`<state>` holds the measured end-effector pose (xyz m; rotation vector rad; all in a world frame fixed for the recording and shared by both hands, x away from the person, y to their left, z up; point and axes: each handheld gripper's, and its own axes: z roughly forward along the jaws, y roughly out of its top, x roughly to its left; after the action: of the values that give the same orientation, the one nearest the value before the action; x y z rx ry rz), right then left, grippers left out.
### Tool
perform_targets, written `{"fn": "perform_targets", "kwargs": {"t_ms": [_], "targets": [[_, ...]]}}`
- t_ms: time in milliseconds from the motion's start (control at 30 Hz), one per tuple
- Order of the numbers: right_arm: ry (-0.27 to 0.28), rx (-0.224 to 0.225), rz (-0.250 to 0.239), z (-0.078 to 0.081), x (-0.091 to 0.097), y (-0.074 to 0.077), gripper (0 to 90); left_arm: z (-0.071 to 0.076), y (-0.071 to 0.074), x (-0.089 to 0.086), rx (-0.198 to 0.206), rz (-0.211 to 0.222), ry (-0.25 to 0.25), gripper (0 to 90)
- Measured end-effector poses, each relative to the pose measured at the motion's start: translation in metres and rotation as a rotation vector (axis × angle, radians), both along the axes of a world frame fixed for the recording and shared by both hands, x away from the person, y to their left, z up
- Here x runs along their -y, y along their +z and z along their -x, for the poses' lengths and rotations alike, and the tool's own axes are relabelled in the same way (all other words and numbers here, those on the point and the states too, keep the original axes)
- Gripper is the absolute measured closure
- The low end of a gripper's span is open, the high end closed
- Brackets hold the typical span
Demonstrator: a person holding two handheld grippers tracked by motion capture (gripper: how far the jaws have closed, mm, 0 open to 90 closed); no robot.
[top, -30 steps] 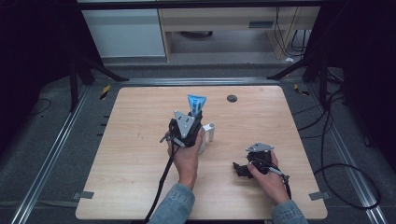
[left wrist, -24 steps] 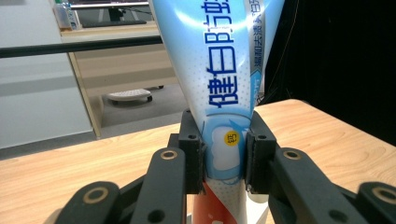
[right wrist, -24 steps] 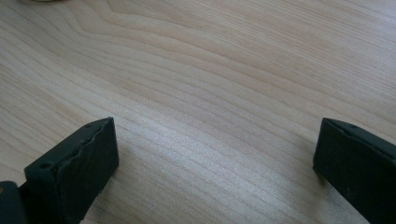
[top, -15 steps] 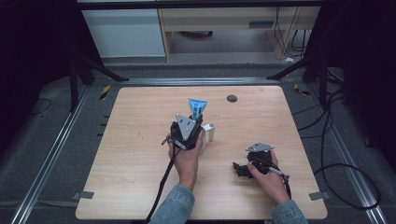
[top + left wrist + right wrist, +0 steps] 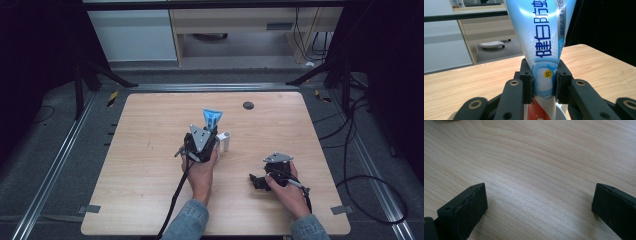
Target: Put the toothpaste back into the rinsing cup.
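A blue and white toothpaste tube (image 5: 541, 37) with Chinese print stands upright, wide crimped end up. My left gripper (image 5: 544, 87) is shut on its lower part, both pads pressing its sides. In the high view that gripper (image 5: 206, 134) sits mid-table with the tube (image 5: 212, 118) rising from it, beside a small white cup (image 5: 223, 140). The cup's rim (image 5: 560, 115) shows just under the tube's red lower part. My right gripper (image 5: 256, 181) rests low at the front right of the table, pointing left. Its jaws stand wide apart over bare wood (image 5: 539, 202), nothing between them.
The wooden table (image 5: 150, 150) has a small dark round thing (image 5: 248, 105) near its far edge. Metal rails and black stand legs flank the table. Cables (image 5: 360, 165) trail on the floor to the right. A cabinet and shelf stand beyond the far edge.
The left hand with the tube has shifted slightly; the tube stands a little more upright over the cup. The right hand has kept still.
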<state>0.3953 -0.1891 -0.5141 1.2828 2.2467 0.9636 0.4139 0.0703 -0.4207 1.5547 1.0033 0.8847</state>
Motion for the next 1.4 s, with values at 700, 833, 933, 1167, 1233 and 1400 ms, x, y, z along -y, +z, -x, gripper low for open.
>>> {"fn": "perform_targets", "kwargs": {"t_ms": [700,833,933,1167,1233,1400], "targets": [[-0.002,-0.001,-0.002,0.0,0.0,0.0,0.4,-0.002,-0.009,-0.001,-0.035,-0.014,-0.001,72.4],[-0.002,0.0,-0.001,0.0,0.0,0.0,0.4,-0.002,-0.01,-0.002,-0.046,-0.018,0.0,72.3],[-0.001,0.0,-0.001,0.0,0.0,0.0,0.4,-0.002,-0.01,-0.003,-0.052,-0.019,0.001,72.3],[-0.002,-0.001,-0.001,0.0,0.0,0.0,0.4,-0.002,-0.01,-0.005,-0.06,-0.018,0.007,72.3],[-0.002,-0.001,-0.001,0.0,0.0,0.0,0.4,-0.002,-0.01,-0.005,-0.062,-0.017,0.006,72.2],[-0.002,-0.001,-0.001,0.0,0.0,0.0,0.4,-0.001,-0.009,-0.003,-0.074,-0.032,0.005,72.2]]}}
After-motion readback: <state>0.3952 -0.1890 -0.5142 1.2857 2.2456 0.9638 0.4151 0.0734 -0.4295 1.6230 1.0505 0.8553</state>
